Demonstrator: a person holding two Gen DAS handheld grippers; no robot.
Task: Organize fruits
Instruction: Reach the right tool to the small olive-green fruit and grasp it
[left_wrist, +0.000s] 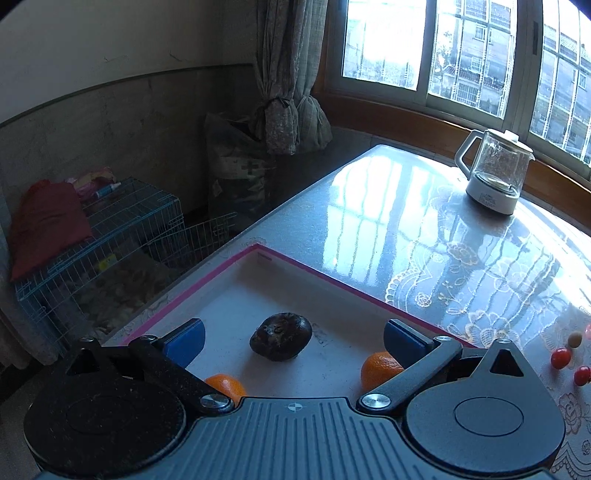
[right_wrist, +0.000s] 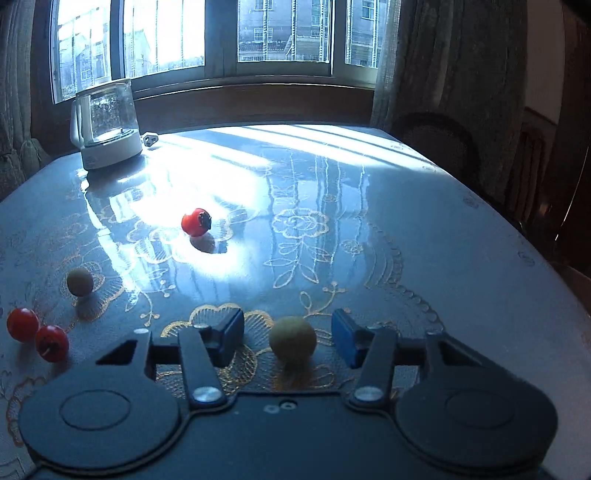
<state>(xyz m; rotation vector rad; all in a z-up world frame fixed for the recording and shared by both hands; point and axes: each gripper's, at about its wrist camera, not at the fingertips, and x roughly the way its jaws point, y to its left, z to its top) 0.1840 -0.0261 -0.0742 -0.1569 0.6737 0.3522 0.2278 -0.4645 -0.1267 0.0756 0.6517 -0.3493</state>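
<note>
Left wrist view: our left gripper (left_wrist: 293, 338) hovers over a white tray (left_wrist: 295, 275) with a pink rim, set at the table (left_wrist: 369, 206) corner. Its jaws are spread wide and grasp nothing. Between them lies a dark fruit (left_wrist: 280, 336) — wrinkled and dented, so we judge it soft and easily bruised. Two oranges (left_wrist: 380, 369) sit nearer the gripper, one at each side, partly hidden by its body.

Right wrist view: our right gripper (right_wrist: 288, 338) is low over the table, jaws released, with a small yellow-green fruit (right_wrist: 292, 338) sitting between the blue pads (right_wrist: 232, 334) but touching neither. A second fruit of this kind (right_wrist: 79, 281) rests well to the left, near two small red fruits (right_wrist: 37, 334); a larger red fruit (right_wrist: 195, 221) lies farther off in the sunlight. A glass kettle (right_wrist: 107, 125) stands by the window.

Handling, as we judge it: the yellow-green fruit looks light, round and smooth, on a glossy cloth — it may roll if nudged by one pad first. We would close across its widest part, pads meeting it together, with gentle pressure only.
</note>
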